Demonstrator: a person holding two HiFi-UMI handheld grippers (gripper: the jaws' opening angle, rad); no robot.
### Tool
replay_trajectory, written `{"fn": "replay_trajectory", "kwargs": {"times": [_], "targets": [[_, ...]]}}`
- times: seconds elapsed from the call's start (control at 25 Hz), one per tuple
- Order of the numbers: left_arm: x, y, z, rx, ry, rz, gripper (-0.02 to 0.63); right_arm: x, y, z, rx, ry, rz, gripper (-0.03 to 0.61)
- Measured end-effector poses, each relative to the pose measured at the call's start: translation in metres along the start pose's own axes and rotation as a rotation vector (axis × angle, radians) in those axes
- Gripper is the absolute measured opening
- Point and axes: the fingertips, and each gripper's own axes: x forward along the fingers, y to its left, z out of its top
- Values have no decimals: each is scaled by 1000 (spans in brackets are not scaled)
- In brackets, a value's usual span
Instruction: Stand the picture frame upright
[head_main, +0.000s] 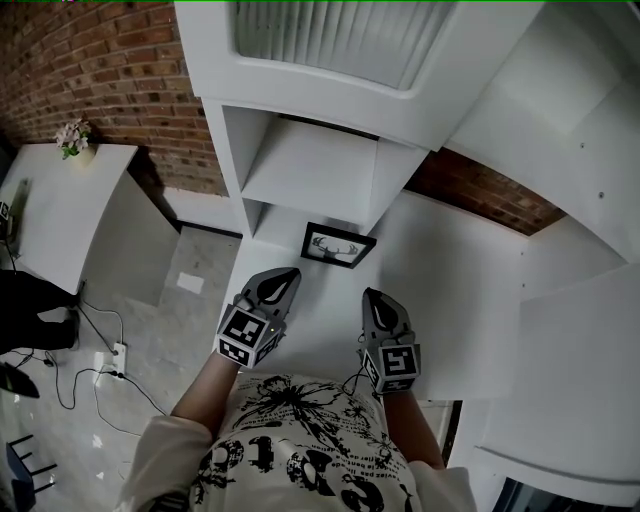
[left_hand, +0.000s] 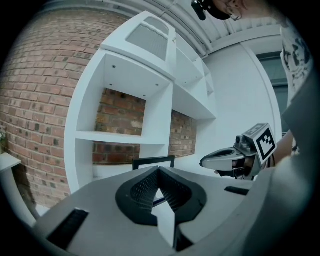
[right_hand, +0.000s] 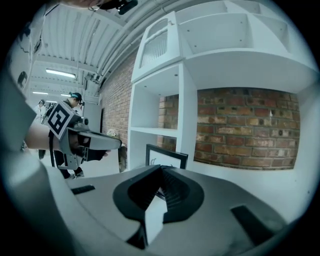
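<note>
A black picture frame (head_main: 338, 245) with an antler drawing stands upright on the white counter (head_main: 440, 280), beside the shelf unit's upright wall. It also shows in the left gripper view as the picture frame (left_hand: 152, 161) and in the right gripper view as the picture frame (right_hand: 166, 156), just beyond each gripper's jaws. My left gripper (head_main: 289, 273) hangs short of the frame on its near left side, shut with nothing in it. My right gripper (head_main: 372, 296) is on the near right side, also shut and holding nothing. Neither touches the frame.
A white shelf unit (head_main: 310, 170) rises behind the frame against a brick wall (head_main: 110, 70). A low white table (head_main: 60, 200) with a small flower pot (head_main: 73, 136) stands at the left. Cables and a socket (head_main: 117, 352) lie on the floor.
</note>
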Motion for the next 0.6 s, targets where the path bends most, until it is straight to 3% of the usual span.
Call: {"fn": "replay_trajectory", "kwargs": {"times": [0.6], "targets": [[-1,-6,15,18,-19,12,6,-1,-4,6,-10,2,34,3]]}}
